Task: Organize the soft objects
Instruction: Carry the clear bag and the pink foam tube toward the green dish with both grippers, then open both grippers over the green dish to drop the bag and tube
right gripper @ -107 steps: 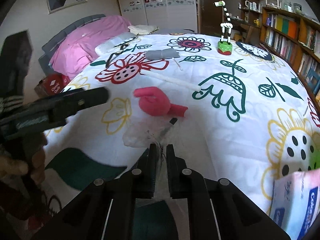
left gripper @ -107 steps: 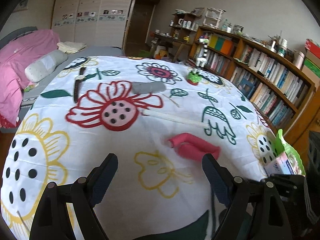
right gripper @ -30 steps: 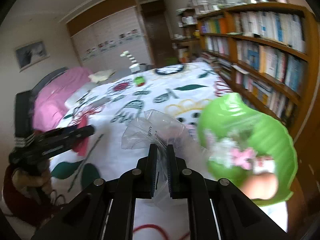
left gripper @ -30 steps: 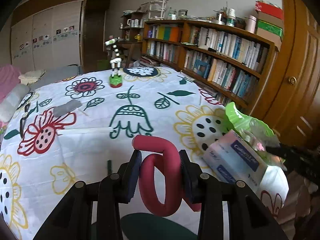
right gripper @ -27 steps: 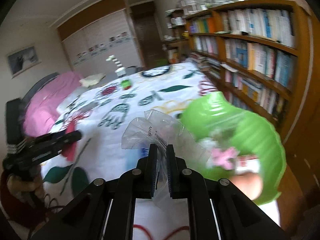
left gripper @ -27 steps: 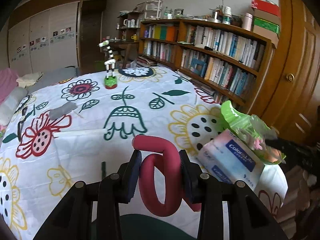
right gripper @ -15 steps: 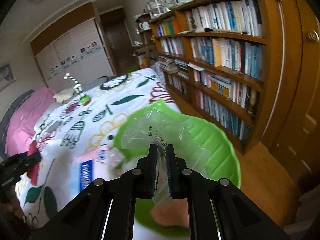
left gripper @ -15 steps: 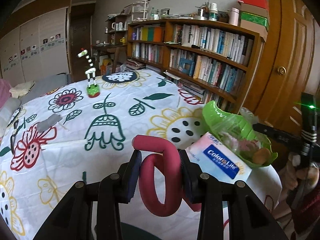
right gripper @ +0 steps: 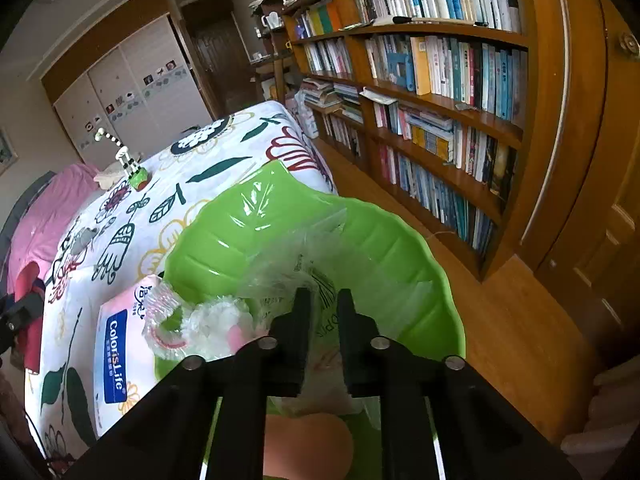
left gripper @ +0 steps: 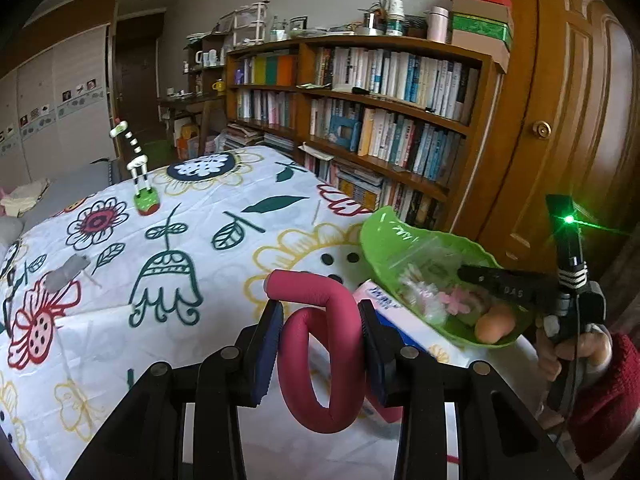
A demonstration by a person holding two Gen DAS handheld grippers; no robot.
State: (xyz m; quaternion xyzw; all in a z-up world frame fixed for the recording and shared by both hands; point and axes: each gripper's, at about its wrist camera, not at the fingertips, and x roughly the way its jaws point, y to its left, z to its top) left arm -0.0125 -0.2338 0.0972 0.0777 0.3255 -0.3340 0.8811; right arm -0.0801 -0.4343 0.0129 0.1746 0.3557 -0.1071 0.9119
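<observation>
left wrist view: rides the left gripper (left gripper: 320, 312), looking slightly down across the floral bedspread (left gripper: 160, 248) toward the far bookshelf (left gripper: 380, 120) | right wrist view: close above the green bowl (right gripper: 400, 248) at the bed's near right corner, tilted down | shared: bowl, bedspread, bookshelf — and the toy giraffe (left gripper: 138, 168)

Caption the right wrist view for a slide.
Right gripper opening, dropping a clear bag into the green bowl.

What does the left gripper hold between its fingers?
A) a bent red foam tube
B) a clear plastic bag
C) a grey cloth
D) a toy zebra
A: the left gripper has its pads pressed on both sides of the bent red foam tube.
</observation>
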